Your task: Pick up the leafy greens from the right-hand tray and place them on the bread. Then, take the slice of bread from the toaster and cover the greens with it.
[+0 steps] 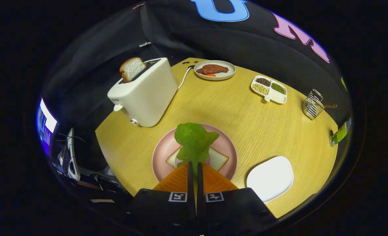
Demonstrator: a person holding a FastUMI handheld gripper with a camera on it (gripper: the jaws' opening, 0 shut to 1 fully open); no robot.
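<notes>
Starting at ten o'clock from my jaws, the toaster (144, 93) stands on the worktop (246, 121) with a slice of bread (132, 68) poking out of its slot; that is for later. Dead ahead at twelve o'clock, the gripper (195, 165) has its jaws clenched on the stem end of the leafy greens (195, 141), both fingers nearly touching with the leaf pinched between them. The leaf stands straight up along the fingers' line, its long axis running toward twelve o'clock. Behind it, seemingly below, lies the bread (218, 159) on the pink plate (226, 144), corners showing either side of the leaf. So I judge the greens hang over the slice and the move left is lowering and letting go. At four o'clock sits the white tray (270, 178).
</notes>
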